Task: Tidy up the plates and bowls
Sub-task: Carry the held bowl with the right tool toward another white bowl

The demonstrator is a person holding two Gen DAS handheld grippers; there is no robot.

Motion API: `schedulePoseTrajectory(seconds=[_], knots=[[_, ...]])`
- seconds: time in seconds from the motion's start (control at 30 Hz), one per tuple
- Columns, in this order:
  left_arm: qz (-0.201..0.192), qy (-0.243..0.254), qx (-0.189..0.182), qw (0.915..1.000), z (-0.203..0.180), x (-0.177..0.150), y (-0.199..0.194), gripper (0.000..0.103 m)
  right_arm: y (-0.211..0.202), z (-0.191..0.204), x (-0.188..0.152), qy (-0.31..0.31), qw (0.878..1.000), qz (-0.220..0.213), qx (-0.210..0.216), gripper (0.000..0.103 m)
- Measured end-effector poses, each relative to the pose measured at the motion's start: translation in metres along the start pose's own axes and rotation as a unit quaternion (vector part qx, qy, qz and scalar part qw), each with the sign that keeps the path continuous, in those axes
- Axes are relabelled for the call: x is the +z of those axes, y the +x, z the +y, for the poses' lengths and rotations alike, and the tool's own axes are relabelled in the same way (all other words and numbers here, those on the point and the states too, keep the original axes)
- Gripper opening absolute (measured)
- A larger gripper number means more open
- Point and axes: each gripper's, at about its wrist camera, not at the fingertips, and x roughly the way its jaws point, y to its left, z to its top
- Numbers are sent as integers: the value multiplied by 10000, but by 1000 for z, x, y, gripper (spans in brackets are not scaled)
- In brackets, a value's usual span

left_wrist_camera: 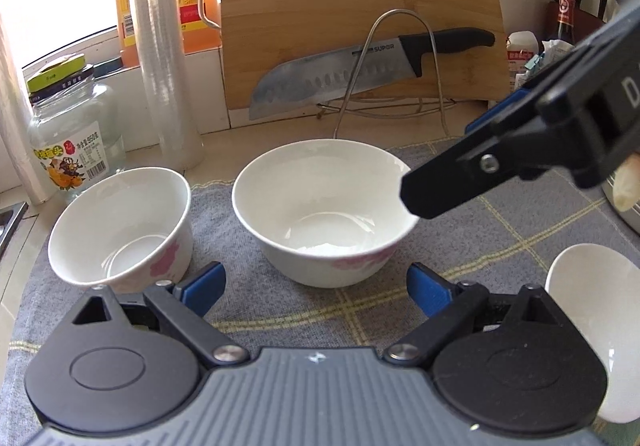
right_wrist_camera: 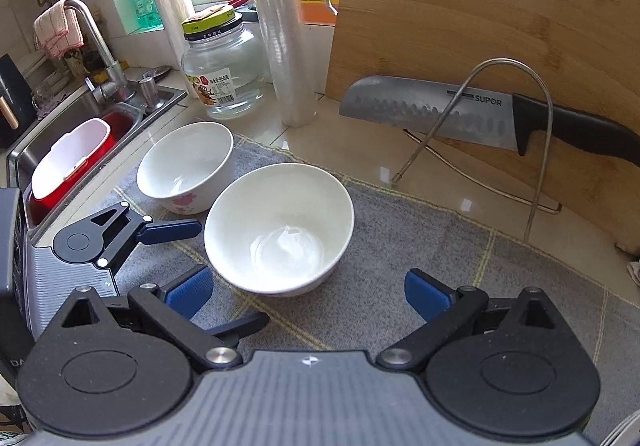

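1. At 9 o'clock in the right wrist view, a steel sink (right_wrist_camera: 60,118) holds a red tub (right_wrist_camera: 74,166); a cloth hangs on the tap (right_wrist_camera: 98,46).
2. A glass jar (left_wrist_camera: 72,126) and a roll of plastic film (left_wrist_camera: 160,46) stand at 10 o'clock on the pale counter (left_wrist_camera: 224,162).
3. A grey checked mat (left_wrist_camera: 280,306) covers the counter; on it sits a small bowl (left_wrist_camera: 120,230) at 9 o'clock and, just beside it, a large bowl (left_wrist_camera: 320,210) at centre.
4. The left gripper (left_wrist_camera: 314,288) is spread wide, empty, near the large bowl.
5. The right gripper (right_wrist_camera: 308,294) is likewise wide and empty.
6. A cutting board (left_wrist_camera: 360,14) leans at 12 o'clock with a knife (left_wrist_camera: 360,74) in a wire rack (left_wrist_camera: 400,66).
7. A white dish (left_wrist_camera: 592,306) edges in at 4 o'clock.
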Motion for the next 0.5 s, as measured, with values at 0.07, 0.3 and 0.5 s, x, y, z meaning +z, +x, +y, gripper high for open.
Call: schedulePoseTrajectory(seconds=[0.07, 0.3, 0.5], knots=[[-13, 31, 7, 10000, -1, 1, 2, 96, 6, 0, 6, -71, 10000, 32, 20, 103], [-52, 95, 3, 9999, -1, 3, 4, 93, 23, -3, 22, -200, 9995, 95, 203, 102], [-135, 106, -75, 9998, 0, 4, 3, 89, 39, -8, 30, -71, 9991, 154, 384, 97]])
